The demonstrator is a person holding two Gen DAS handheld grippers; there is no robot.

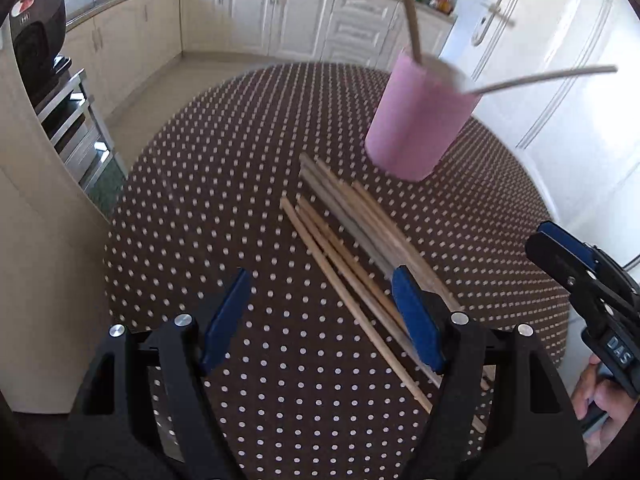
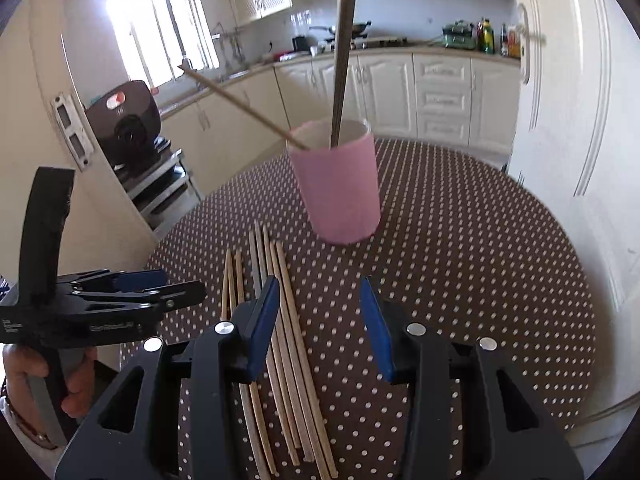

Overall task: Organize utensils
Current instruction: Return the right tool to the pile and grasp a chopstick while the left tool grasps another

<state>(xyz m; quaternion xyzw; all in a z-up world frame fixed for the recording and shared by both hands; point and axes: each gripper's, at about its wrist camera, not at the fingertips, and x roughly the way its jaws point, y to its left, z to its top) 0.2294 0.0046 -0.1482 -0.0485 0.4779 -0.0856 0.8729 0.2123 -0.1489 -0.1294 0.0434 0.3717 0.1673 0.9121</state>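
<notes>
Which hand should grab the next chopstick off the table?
Probably the right gripper. Its open jaws point along the chopsticks, which lie beside one finger, and the pink cup stands straight ahead. The left gripper is also open and about as near.

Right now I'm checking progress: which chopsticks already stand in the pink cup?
Two: a dark chopstick standing nearly upright and a pale chopstick leaning over the pink cup's rim. The others lie on the table.

Pink cup point(image 2: 340, 192) blocks far end of chopsticks point(image 2: 280, 340); dotted tablecloth point(image 2: 460, 280) right side free.
</notes>
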